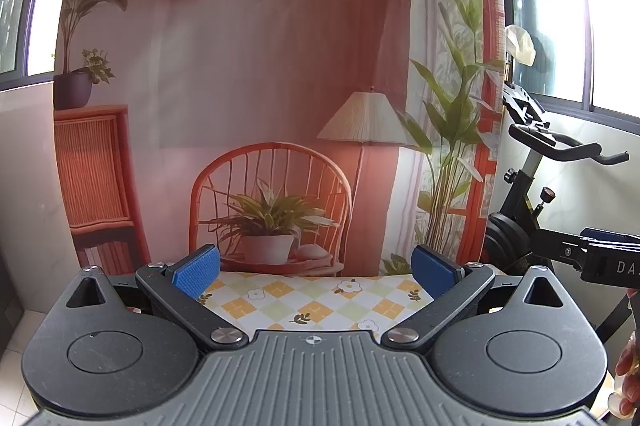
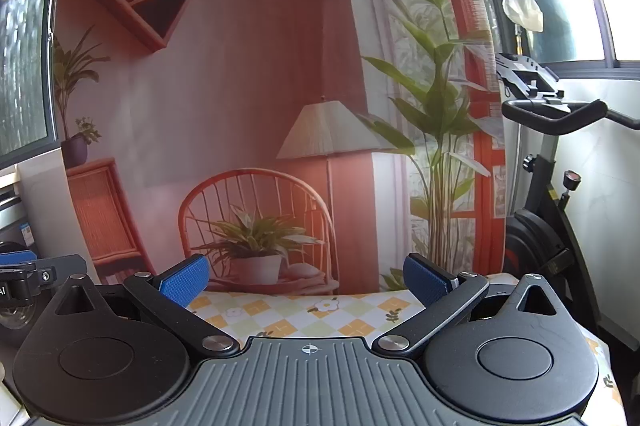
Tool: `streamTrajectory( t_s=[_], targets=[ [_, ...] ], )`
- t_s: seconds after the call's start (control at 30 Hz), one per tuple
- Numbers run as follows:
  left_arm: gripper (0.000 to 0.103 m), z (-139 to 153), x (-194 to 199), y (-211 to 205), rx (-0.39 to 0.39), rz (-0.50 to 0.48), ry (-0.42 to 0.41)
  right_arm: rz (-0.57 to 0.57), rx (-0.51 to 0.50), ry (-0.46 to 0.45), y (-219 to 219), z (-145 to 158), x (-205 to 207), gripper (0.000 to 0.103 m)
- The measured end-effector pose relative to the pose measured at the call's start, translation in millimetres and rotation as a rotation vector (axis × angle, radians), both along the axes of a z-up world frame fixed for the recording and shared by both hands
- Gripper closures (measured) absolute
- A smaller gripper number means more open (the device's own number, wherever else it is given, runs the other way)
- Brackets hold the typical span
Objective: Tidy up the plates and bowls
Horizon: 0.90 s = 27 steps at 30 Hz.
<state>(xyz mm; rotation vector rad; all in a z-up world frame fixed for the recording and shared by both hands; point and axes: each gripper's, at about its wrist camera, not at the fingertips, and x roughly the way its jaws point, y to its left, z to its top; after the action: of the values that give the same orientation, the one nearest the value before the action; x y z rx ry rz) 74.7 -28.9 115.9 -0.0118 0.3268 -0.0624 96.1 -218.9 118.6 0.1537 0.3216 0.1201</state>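
Grippers left (image 1: 316, 272) and right (image 2: 306, 278), fingers apart and empty, face backdrop (image 1: 260, 65) beyond checked tablecloth (image 1: 304, 302).

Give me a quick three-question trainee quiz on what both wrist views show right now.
1. True or false: the left gripper is shut on a plate.
2. Multiple choice: what stands right of the backdrop? A) a fridge B) an exercise bike C) a sink
3. Fill in: the tablecloth has a checked pattern with ____ on it.

Key
1. False: it is open and holds nothing; the right gripper is open too. No plates or bowls show in either view.
2. B
3. Flowers
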Motion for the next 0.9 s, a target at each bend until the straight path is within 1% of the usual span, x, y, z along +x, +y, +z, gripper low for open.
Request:
streamTrajectory(
  t_s=[0.9],
  targets=[
    [0.0,-2.8,2.0,-0.5,0.005,-0.004,0.015,-0.001,0.001,0.003,-2.7,0.9,0.6,0.0]
  ],
)
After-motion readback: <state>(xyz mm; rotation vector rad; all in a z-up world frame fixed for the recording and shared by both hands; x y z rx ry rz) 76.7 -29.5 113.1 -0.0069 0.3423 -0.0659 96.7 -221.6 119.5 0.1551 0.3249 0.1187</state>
